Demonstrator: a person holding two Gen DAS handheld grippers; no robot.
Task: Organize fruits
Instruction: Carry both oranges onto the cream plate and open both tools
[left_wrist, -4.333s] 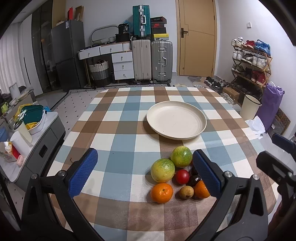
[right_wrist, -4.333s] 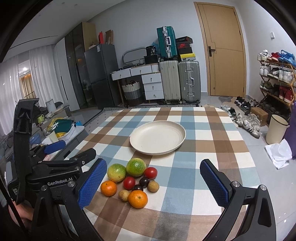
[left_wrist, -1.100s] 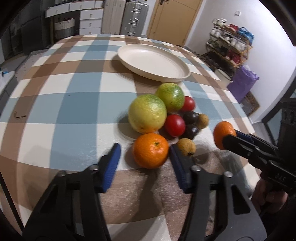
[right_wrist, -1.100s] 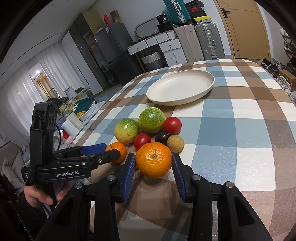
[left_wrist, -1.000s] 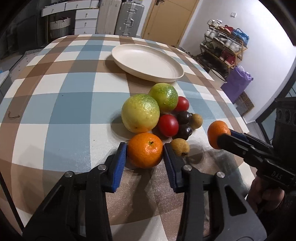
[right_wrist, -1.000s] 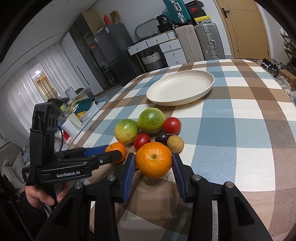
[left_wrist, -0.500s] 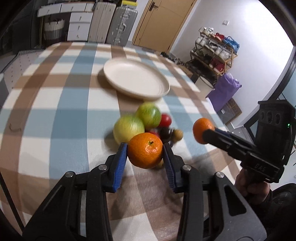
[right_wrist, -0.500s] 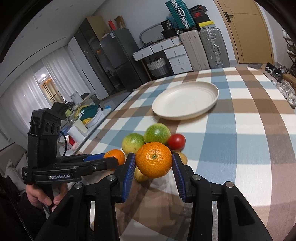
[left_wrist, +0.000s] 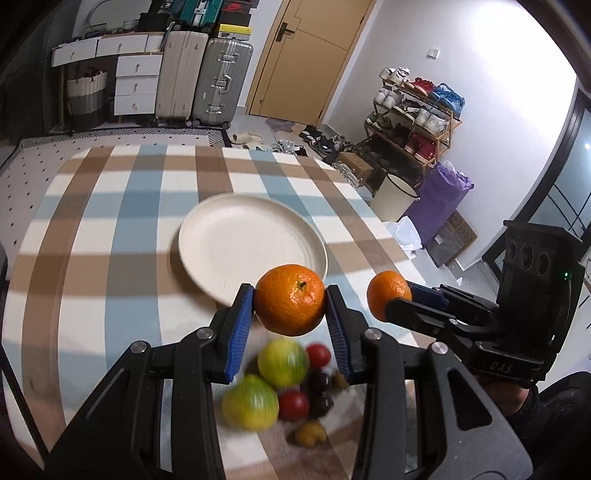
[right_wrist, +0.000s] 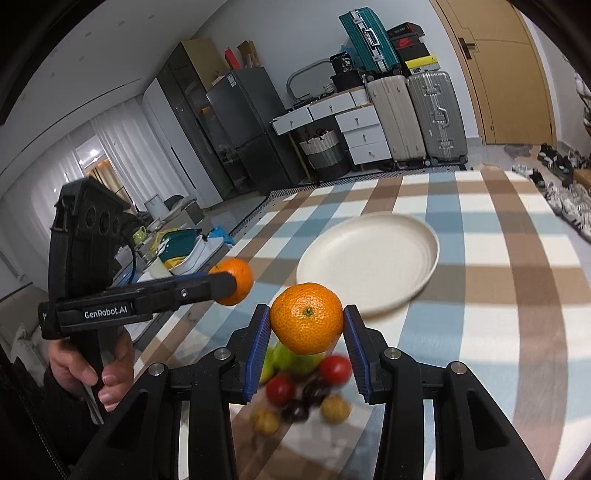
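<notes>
My left gripper is shut on an orange, held in the air above the fruit pile. My right gripper is shut on a second orange, also lifted off the table. Each gripper shows in the other's view: the right gripper with its orange, the left gripper with its orange. The cream plate lies bare on the checked tablecloth, beyond both oranges. Below lie two green citrus, red tomatoes, dark plums and small yellow-brown fruits.
Suitcases and white drawers stand at the far wall by a door. A shoe rack, a bin and a purple bag are right of the table. A hand grips the left tool's handle.
Both grippers closed on an orange each and lifted them off the table. The pile now lies below the fingers, and the plate sits nearer the middle of both views.
</notes>
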